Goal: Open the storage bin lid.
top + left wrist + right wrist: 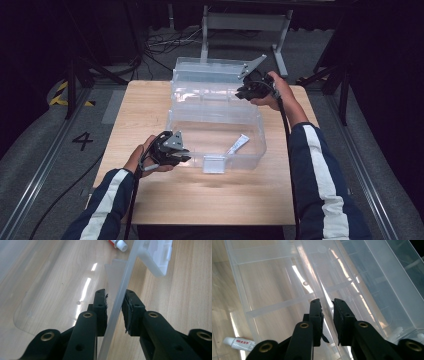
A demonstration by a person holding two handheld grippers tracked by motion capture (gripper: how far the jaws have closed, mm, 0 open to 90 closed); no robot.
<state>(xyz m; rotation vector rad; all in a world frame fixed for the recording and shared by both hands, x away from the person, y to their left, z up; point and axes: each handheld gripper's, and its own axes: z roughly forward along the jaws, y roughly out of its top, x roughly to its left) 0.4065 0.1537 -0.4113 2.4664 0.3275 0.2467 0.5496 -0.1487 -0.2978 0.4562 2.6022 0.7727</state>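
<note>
The clear, box-shaped plastic storage case (pixel 215 135) stands open in the middle of the pale wooden table (pixel 200 200), its hinged lid (pixel 210 70) thrown back at the far side; it looks light, stiff and rather slippery, with thin walls that would flex or crack under a hard pinch, so the rims and the partition ribs are the sensible places to take hold.

Nearest the person, the left gripper (pixel 115 306) straddles the front wall (pixel 120 302) of the case beside the white latch (pixel 214 164); its jaws are drawn close about that thin wall, the pads at or almost at the plastic, though a sliver of gap may remain on one side.

Inside the bottom lies a small white tube with a red band (pixel 237 145), loose and apart from both grippers.

Farther off, the right gripper (pixel 327 315) reaches in over the divided tray (pixel 200 95) near the hinge; its jaws stand narrowly apart about an upright rib (pixel 325 300) of the tray, and I cannot tell whether the pads actually press on it.
</note>
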